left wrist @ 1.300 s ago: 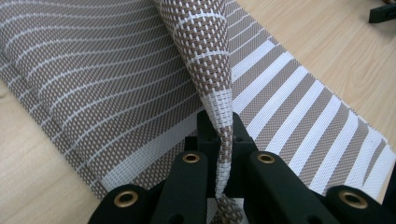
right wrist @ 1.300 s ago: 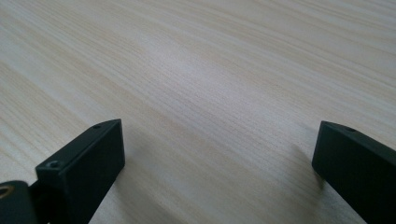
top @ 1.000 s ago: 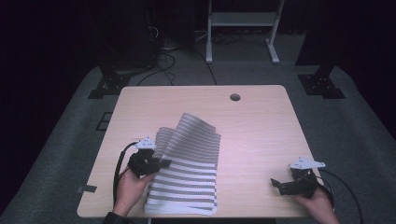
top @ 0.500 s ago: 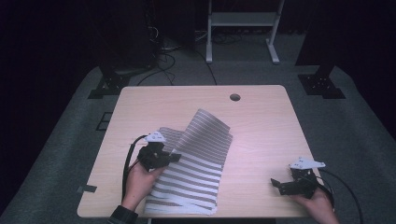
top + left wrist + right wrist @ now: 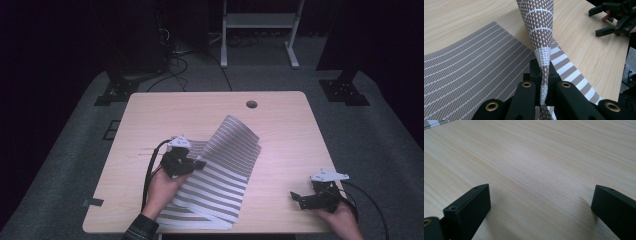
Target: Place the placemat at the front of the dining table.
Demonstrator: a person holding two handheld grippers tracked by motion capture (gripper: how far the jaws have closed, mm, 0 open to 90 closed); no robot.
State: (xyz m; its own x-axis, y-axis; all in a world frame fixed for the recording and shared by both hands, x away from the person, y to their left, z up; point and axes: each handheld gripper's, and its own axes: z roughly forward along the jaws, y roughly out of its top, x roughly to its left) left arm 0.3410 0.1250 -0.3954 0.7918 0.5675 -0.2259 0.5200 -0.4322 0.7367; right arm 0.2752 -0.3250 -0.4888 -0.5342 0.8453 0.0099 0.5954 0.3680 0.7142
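A woven placemat (image 5: 225, 165) with grey and white stripes lies on the front middle of the wooden table (image 5: 165, 115). Its left edge is lifted and curls over toward the right. My left gripper (image 5: 192, 164) is shut on that lifted edge. In the left gripper view the mat's edge (image 5: 541, 30) rises as a thin band from between the closed jaws of the left gripper (image 5: 544, 90), with the flat part of the mat (image 5: 474, 67) below. My right gripper (image 5: 300, 197) rests at the table's front right, open, nothing between its jaws (image 5: 541, 202).
A round cable hole (image 5: 251, 104) sits near the table's far edge. Bare wood lies between the mat and the right gripper (image 5: 609, 20). Beyond the table are dark floor, cables and a white metal stand (image 5: 257, 30).
The left gripper has carried the mat's edge to the right and a little up, folding the mat further over itself. The right gripper has stayed put.
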